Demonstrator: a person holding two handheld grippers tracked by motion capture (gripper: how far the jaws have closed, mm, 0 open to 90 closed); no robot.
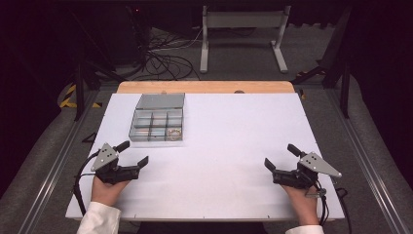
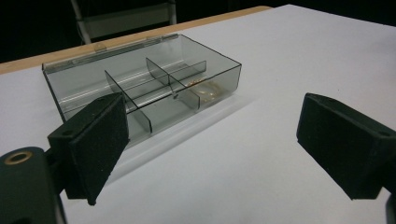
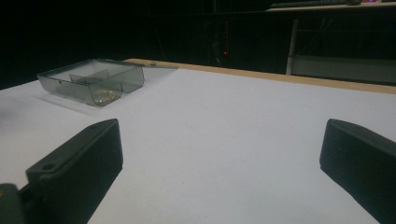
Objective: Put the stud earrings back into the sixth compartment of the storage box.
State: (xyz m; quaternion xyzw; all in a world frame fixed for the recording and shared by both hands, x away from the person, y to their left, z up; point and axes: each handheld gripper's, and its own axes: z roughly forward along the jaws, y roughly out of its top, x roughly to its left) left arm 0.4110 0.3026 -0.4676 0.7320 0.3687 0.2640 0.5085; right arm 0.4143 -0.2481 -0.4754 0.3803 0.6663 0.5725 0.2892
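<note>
A clear grey compartment box (image 1: 157, 125) lies on the white table, left of centre and toward the far side, with its lid (image 1: 160, 100) folded flat behind it. A small gold-coloured item (image 1: 174, 131) rests in its near right cell, also seen as a glint (image 2: 208, 89) in the left gripper view. My left gripper (image 1: 133, 152) rests low at the near left, open and holding nothing, a short way in front of the box (image 2: 140, 88). My right gripper (image 1: 281, 157) sits at the near right, open and holding nothing, with the box (image 3: 93, 81) far off to its left.
The white sheet (image 1: 234, 141) covers a wooden tabletop whose far edge (image 1: 204, 87) shows bare. Beyond it on the floor stand a grey metal frame (image 1: 242, 34) and a tangle of cables (image 1: 163, 61). Metal rails (image 1: 53, 165) run along both sides.
</note>
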